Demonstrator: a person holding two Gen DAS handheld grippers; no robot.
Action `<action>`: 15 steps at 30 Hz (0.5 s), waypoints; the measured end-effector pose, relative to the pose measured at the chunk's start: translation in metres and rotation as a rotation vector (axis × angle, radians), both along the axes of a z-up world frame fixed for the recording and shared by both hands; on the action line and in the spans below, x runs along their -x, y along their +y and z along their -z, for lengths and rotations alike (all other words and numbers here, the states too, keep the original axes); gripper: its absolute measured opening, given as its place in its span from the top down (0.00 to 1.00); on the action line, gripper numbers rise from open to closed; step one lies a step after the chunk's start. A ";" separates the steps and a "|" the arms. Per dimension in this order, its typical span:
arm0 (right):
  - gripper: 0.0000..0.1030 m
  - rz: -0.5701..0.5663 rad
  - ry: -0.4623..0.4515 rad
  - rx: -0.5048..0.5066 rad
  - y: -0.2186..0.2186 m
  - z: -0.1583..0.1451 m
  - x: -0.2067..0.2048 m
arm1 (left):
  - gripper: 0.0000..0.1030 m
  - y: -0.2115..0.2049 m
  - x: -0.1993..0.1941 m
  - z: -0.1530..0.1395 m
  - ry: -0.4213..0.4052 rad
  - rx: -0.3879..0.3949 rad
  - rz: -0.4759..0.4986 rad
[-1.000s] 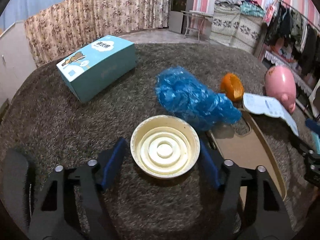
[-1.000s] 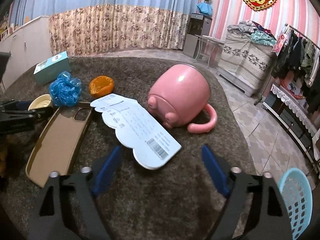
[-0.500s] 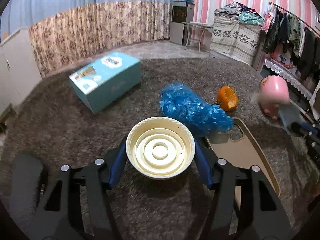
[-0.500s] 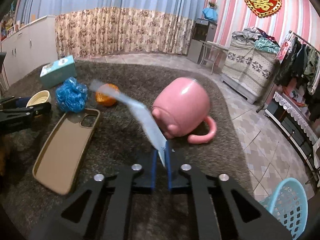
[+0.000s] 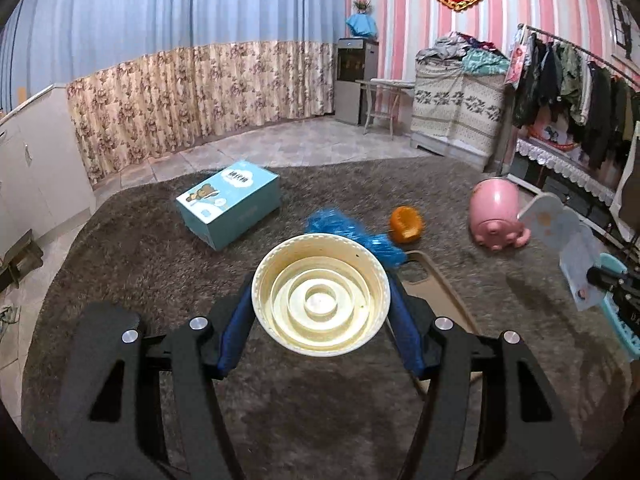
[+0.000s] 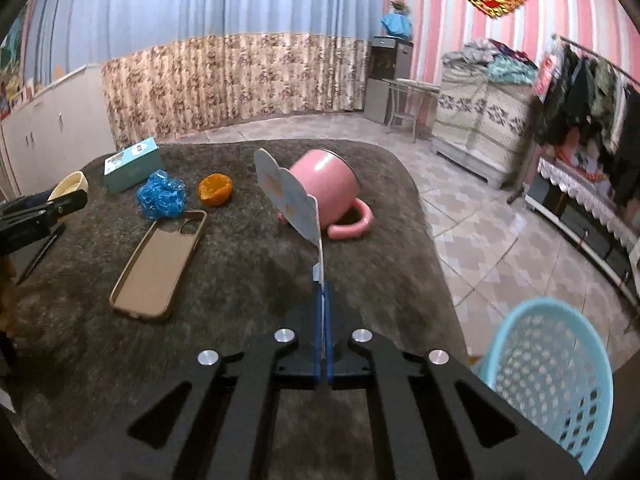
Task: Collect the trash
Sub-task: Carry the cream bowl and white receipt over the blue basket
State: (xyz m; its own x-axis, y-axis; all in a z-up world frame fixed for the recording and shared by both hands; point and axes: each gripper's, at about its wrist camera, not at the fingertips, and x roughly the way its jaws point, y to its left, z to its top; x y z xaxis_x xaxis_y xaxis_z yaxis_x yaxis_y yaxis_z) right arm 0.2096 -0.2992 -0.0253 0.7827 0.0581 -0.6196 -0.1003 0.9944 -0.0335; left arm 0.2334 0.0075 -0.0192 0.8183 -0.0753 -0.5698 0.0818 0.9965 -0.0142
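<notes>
My left gripper (image 5: 320, 312) is shut on a cream plastic lid (image 5: 321, 294) and holds it above the dark carpeted table (image 5: 160, 248). My right gripper (image 6: 322, 320) is shut on a pale blue cloud-shaped paper card (image 6: 288, 196), which stands on edge above the table. A crumpled blue plastic bag (image 6: 161, 197) and an orange peel (image 6: 215, 189) lie on the table. A light blue mesh basket (image 6: 548, 372) stands on the floor at the table's right side. The card also shows in the left wrist view (image 5: 560, 236).
A pink mug (image 6: 328, 190) lies on its side behind the card. A tan phone case (image 6: 160, 264) lies mid-table. A teal box (image 6: 130, 164) sits at the far left. The table edge (image 6: 424, 208) drops to a tiled floor on the right.
My left gripper closed on the lid and lifted it off the table. My right gripper closed on the card, lifted it upright and moved right toward the basket.
</notes>
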 end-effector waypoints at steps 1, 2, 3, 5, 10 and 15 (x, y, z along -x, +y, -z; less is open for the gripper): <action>0.99 0.008 0.001 -0.004 -0.003 0.000 0.005 | 0.41 -0.002 0.003 0.000 -0.004 0.003 0.004; 0.99 0.018 0.003 -0.010 -0.007 0.000 0.011 | 0.41 -0.005 0.007 -0.002 -0.012 0.006 0.010; 0.99 0.031 0.003 -0.019 -0.011 0.000 0.018 | 0.41 -0.008 0.011 -0.003 -0.017 0.008 0.014; 0.99 0.046 0.003 -0.030 -0.017 0.002 0.029 | 0.41 -0.015 0.016 -0.004 -0.022 0.013 0.029; 0.99 0.103 -0.003 -0.047 -0.039 0.004 0.052 | 0.41 -0.038 0.026 -0.006 -0.023 0.026 0.077; 0.99 0.179 -0.036 -0.086 -0.074 -0.002 0.067 | 0.41 -0.071 0.034 -0.011 -0.043 0.026 0.138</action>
